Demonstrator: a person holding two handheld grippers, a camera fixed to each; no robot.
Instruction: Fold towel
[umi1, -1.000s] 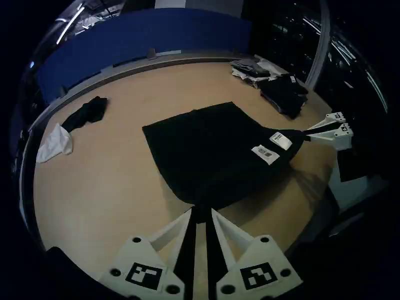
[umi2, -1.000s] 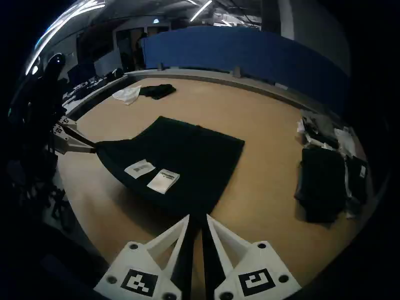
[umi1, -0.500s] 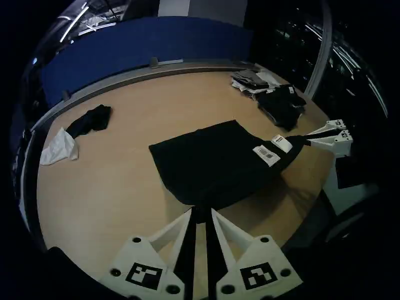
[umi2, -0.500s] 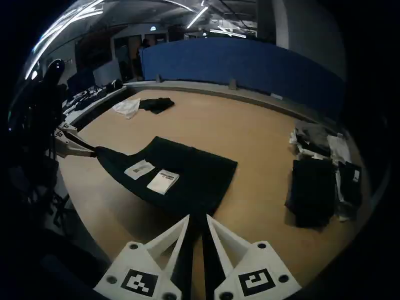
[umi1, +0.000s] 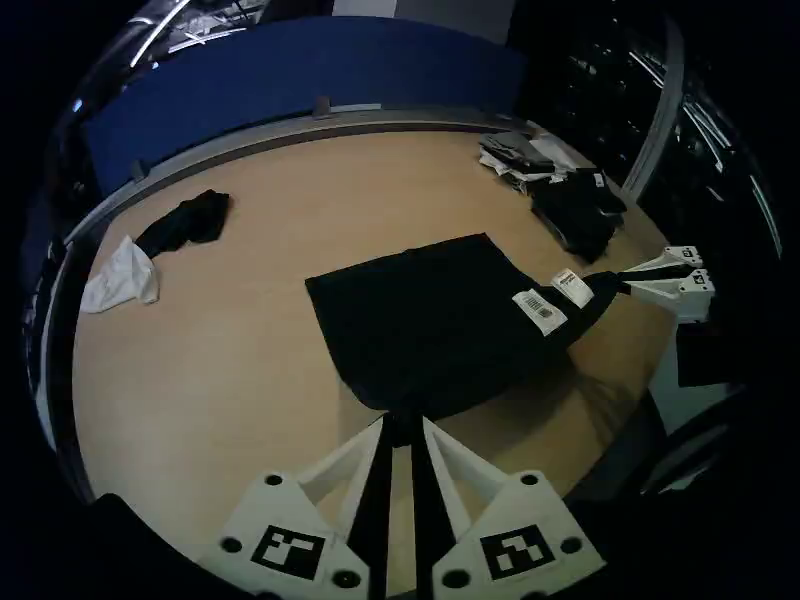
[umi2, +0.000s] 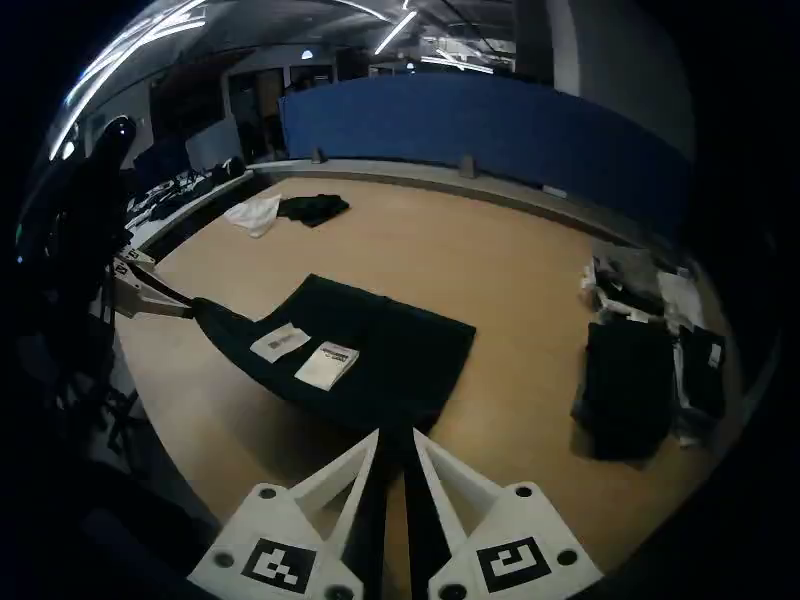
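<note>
A black towel (umi1: 440, 320) lies partly on the wooden table, its near edge lifted and stretched between both grippers. My left gripper (umi1: 402, 428) is shut on one near corner. In the left gripper view the right gripper (umi1: 640, 280) holds the other corner at the right, beside two white tags (umi1: 540, 308). In the right gripper view the towel (umi2: 370, 345) spreads ahead, my right gripper (umi2: 397, 440) is shut on its corner, and the left gripper (umi2: 165, 298) grips the far corner at the left. The white tags (umi2: 327, 364) face up.
A white cloth (umi1: 120, 275) and a dark cloth (umi1: 190, 220) lie at the table's far left. Folded dark and grey clothes (umi1: 565, 195) are stacked at the far right, seen as piles (umi2: 640, 370) in the right gripper view. A blue partition (umi1: 300, 70) borders the table.
Both grippers have pulled back and up with the towel's corners, so the towel looks smaller and its near edge hangs tauter off the table.
</note>
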